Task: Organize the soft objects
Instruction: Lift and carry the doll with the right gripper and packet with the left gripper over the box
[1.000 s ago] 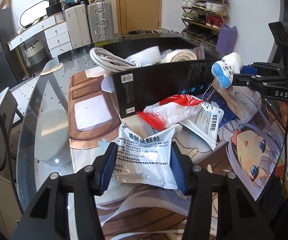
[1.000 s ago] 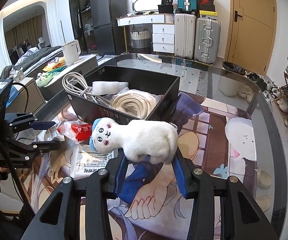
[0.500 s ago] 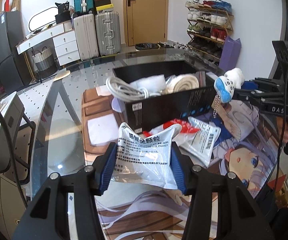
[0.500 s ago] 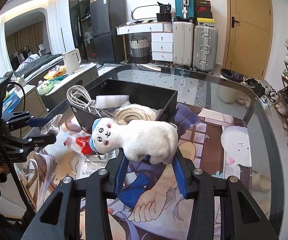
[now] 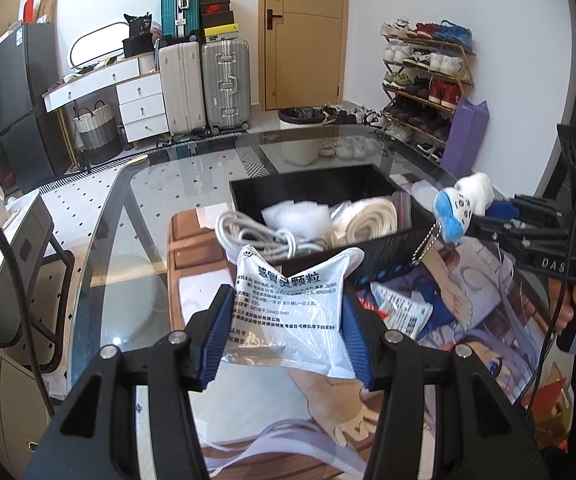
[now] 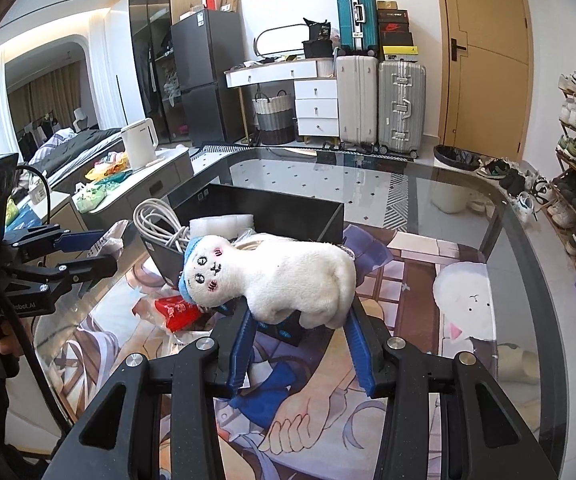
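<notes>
The white plush toy [image 6: 288, 276] sits pinched between the blue pads of your right gripper [image 6: 300, 344], just in front of the black box [image 6: 264, 216]. Your left gripper [image 5: 284, 336] clamps a clear printed pouch [image 5: 288, 300] on that box's near side.

Below me spreads a glass table [image 5: 136, 216] with a dark rim. A printed anime mat [image 6: 420, 264] covers its near right part, and on the mat I see a black box [image 5: 388, 248] farther off, plus a red packet [image 6: 176, 310] and a white sachet [image 5: 402, 312] lying nearer
</notes>
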Motion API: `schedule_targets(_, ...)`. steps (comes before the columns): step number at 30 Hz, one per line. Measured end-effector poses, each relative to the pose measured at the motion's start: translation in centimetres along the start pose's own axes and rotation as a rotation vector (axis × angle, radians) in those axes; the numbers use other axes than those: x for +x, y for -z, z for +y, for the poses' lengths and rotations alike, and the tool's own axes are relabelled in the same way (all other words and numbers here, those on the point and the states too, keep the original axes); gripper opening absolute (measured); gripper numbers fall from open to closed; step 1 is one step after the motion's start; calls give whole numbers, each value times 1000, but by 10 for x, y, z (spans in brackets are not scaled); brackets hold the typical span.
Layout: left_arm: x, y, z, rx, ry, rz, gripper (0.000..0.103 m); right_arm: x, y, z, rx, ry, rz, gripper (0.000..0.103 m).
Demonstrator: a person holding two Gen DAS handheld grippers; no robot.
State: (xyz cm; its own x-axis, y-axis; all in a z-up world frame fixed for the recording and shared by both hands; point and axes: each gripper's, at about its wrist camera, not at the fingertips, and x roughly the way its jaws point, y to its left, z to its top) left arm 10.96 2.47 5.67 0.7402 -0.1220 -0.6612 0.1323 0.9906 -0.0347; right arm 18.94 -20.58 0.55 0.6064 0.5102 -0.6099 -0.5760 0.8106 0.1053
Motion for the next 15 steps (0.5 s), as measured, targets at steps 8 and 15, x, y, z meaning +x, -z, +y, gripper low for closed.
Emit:
schedule_targets(8,0,-15,2,-5,-8,-24,51,1,-10,-1,18,-4,-17,43)
schedule_targets(15,2,-27,5,-14,-11,-45,51,2,-23,4,4,-3,-21,43)
